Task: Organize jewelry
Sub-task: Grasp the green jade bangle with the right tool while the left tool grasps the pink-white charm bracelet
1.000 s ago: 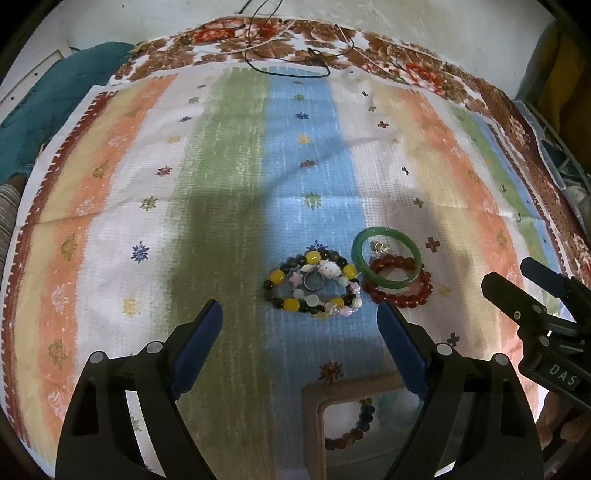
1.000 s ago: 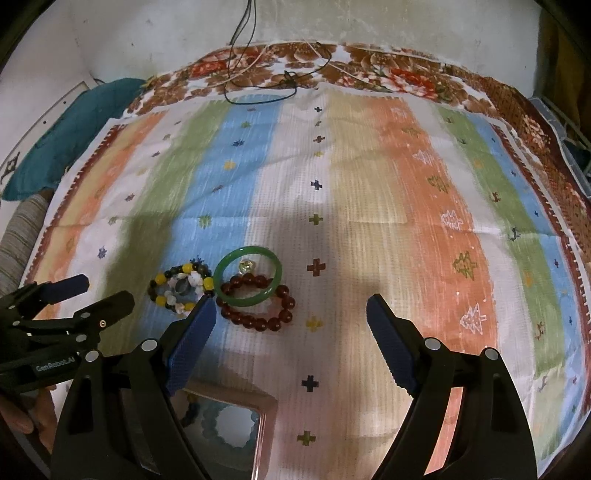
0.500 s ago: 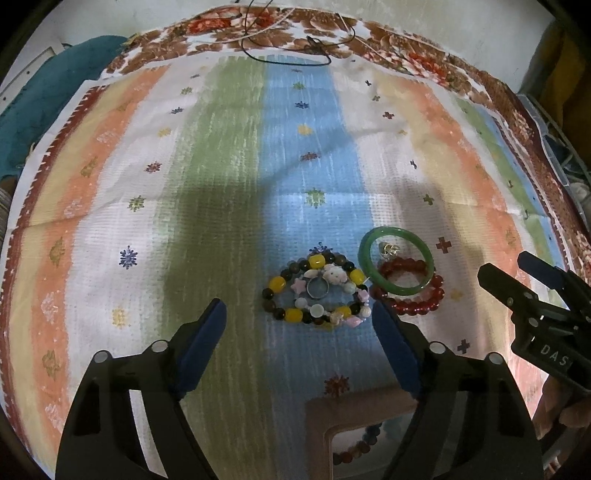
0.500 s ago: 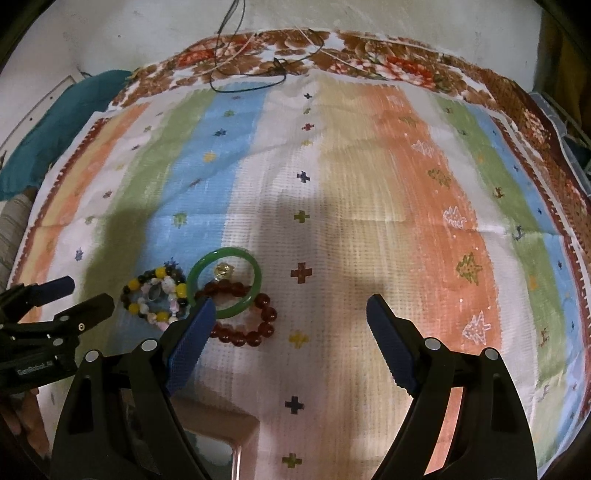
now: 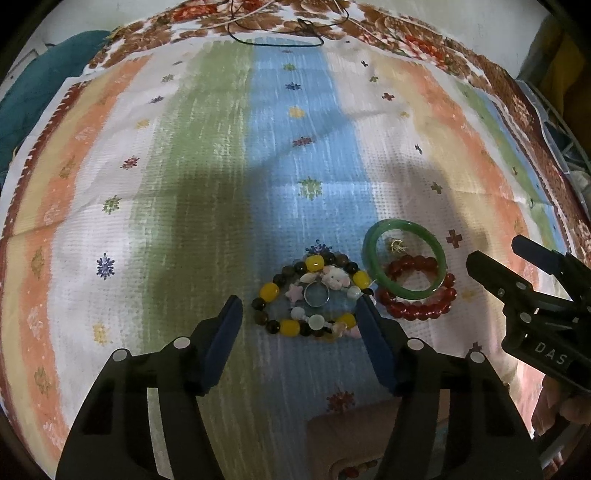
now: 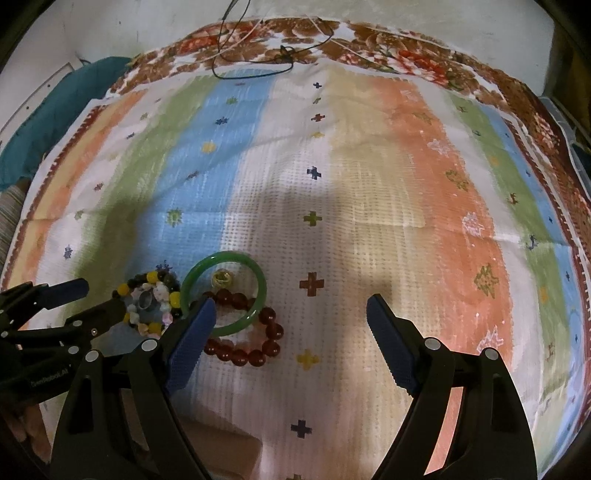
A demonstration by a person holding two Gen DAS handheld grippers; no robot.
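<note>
A pile of beaded bracelets, yellow, dark and pastel [image 5: 310, 295], lies on the striped cloth with a silver ring [image 5: 316, 293] on top. Right of it a green bangle [image 5: 404, 254] rests on a red bead bracelet [image 5: 417, 295], with a small gold ring [image 5: 396, 245] inside the bangle. My left gripper [image 5: 299, 312] is open, its fingertips straddling the beaded pile. My right gripper [image 6: 290, 310] is open and empty, just right of the bangle [image 6: 225, 293] and red bracelet [image 6: 255, 339]; its left finger overlaps the bangle in view. The beaded pile also shows in the right wrist view [image 6: 149, 304].
A tan jewelry box [image 5: 354, 443] holding a bead bracelet sits near me under the left gripper; its edge shows in the right wrist view [image 6: 225, 450]. A black cord [image 5: 277, 33] lies at the cloth's far edge. A teal cloth [image 5: 33, 85] lies far left.
My left gripper has moved forward and down, so its fingers now flank the beaded pile. My right gripper has shifted left and closer to the bangle.
</note>
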